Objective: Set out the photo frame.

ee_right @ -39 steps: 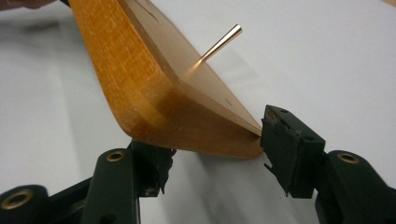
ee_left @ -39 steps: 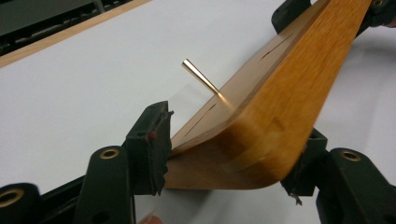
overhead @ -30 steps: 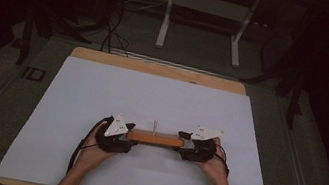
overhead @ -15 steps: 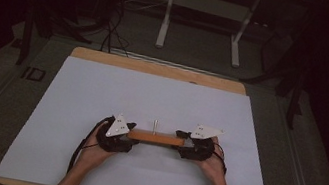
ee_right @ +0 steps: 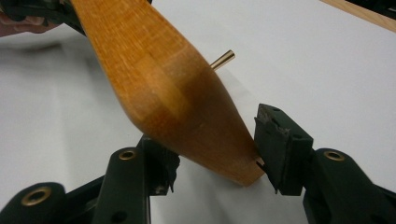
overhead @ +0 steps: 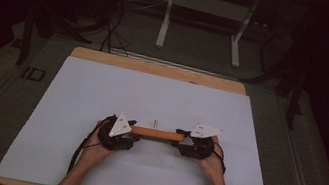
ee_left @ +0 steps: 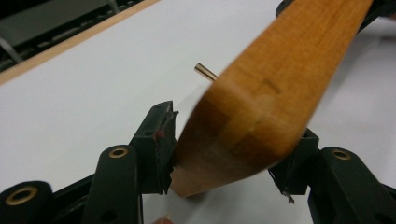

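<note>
While the left gripper (overhead: 131, 131) and right gripper (overhead: 184, 140) fingers pinch opposite ends of the wooden bar (overhead: 157, 134), held above the bench (overhead: 73, 108) at 6 o'clock, it appears stiff and light; grip the ends.

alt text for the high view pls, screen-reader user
Seen from above, a person holds an orange-brown wooden bar level between two handheld grippers, the left gripper on its left end and the right gripper on its right end, over a white table. A thin pin sticks out just behind the bar's middle; the surroundings are dark.
</note>
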A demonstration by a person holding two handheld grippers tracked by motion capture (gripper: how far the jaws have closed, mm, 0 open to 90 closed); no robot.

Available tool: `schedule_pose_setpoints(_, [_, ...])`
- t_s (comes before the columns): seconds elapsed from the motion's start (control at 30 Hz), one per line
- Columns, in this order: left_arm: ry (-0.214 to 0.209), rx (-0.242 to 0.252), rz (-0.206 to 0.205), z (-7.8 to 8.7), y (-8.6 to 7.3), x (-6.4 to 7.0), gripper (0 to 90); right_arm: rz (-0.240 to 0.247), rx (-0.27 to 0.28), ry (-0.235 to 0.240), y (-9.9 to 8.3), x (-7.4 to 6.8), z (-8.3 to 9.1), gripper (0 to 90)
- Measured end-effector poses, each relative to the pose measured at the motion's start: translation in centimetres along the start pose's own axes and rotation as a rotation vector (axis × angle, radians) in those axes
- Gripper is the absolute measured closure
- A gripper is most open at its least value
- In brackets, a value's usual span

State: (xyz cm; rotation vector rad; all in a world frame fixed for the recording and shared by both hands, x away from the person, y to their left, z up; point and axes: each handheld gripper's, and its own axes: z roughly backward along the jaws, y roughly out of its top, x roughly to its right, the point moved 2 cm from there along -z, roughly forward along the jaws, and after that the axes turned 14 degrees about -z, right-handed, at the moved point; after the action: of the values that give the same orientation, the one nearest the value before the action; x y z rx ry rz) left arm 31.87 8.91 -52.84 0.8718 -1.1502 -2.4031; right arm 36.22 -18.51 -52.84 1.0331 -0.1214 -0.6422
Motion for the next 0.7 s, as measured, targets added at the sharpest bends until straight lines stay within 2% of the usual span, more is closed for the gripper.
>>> schedule_pose_setpoints(0.03, [0.038,-0.021,-0.037,0.0,0.1,0.3,47.6,0.001,0.0,0.001,0.0,0.0,0.0,51.1])
schedule_pose_setpoints(0.07, [0.045,-0.025,-0.047,0.0,0.2,0.4,48.3,-0.018,0.008,0.016,0.0,0.0,0.1,52.7])
schedule_pose_setpoints(0.37, [0.004,-0.003,-0.019,0.3,0.1,0.1,50.7,-0.009,0.003,0.003,0.0,0.0,0.0,53.9])
schedule_pose_setpoints(0.57, [-0.02,0.016,-0.026,0.8,0.5,-0.1,53.0,-0.007,-0.004,0.002,0.1,-0.1,0.1,53.6])
schedule_pose_setpoints(0.7, [-0.043,0.035,-0.005,1.1,0.5,-0.3,53.9,-0.012,-0.001,0.006,0.2,-0.2,0.2,53.6])
